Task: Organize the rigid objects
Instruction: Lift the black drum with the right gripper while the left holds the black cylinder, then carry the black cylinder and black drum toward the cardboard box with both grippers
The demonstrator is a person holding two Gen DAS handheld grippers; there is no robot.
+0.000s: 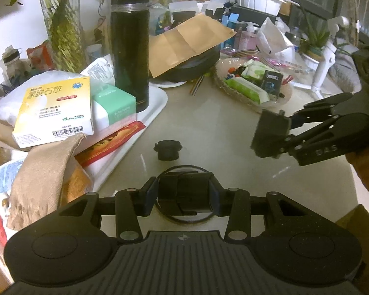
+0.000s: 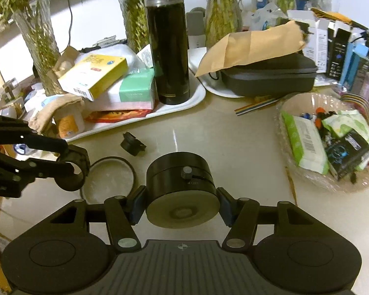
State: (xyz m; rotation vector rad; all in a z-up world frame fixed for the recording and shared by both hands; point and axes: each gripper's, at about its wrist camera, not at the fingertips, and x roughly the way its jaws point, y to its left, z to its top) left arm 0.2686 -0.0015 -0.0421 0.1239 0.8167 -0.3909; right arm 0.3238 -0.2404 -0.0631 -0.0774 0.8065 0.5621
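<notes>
yellow box far left on tray: "蒙脱石散", "Simcere", barcode | right gripper arm: "DAS" | round black device in near jaws: "OFF" by its knob | teal box print: too blurred to read

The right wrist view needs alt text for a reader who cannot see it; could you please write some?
The right gripper is shut on a round black puck above a beige table. To its left, the left gripper holds a dark ring-shaped part over a thin ring; a tall black flask stands on a white tray behind.
</notes>
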